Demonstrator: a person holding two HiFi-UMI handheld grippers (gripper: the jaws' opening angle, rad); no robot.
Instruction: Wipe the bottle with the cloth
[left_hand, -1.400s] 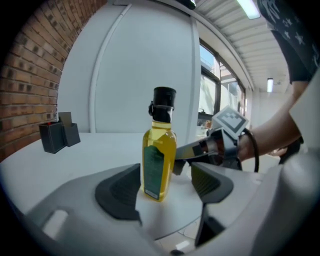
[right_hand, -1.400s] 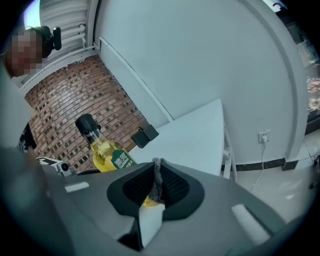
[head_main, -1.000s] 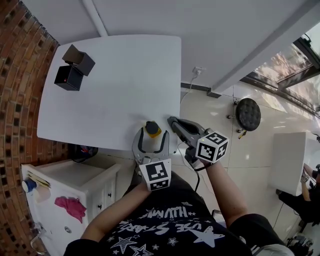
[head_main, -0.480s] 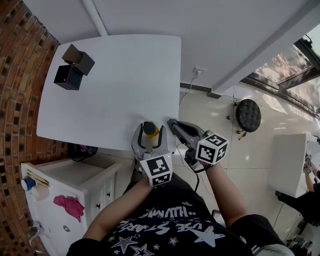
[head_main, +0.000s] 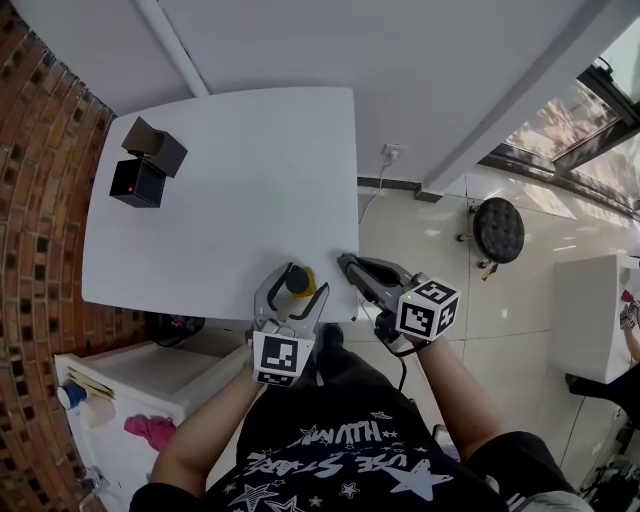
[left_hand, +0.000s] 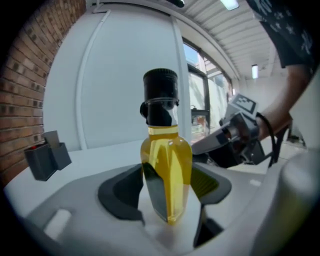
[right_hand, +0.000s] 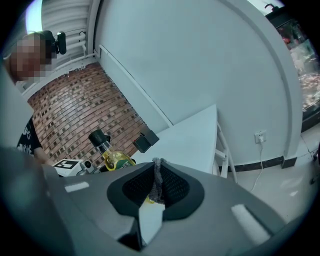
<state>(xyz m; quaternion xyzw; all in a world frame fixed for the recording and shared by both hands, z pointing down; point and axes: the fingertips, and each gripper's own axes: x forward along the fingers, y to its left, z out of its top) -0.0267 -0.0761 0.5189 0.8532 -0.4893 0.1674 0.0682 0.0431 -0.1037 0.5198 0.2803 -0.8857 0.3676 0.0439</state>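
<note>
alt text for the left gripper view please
A bottle of yellow liquid with a black cap is clasped between the left gripper's jaws, which have just been closing. Behind it are a white table, a dark box at left and the right gripper at right.

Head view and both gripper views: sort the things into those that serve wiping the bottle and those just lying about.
For the job: clear bottle of yellow oil with a black cap; thin grey cloth.
Lying about: black box-shaped device; round black stool; pink rag on the white cabinet.
</note>
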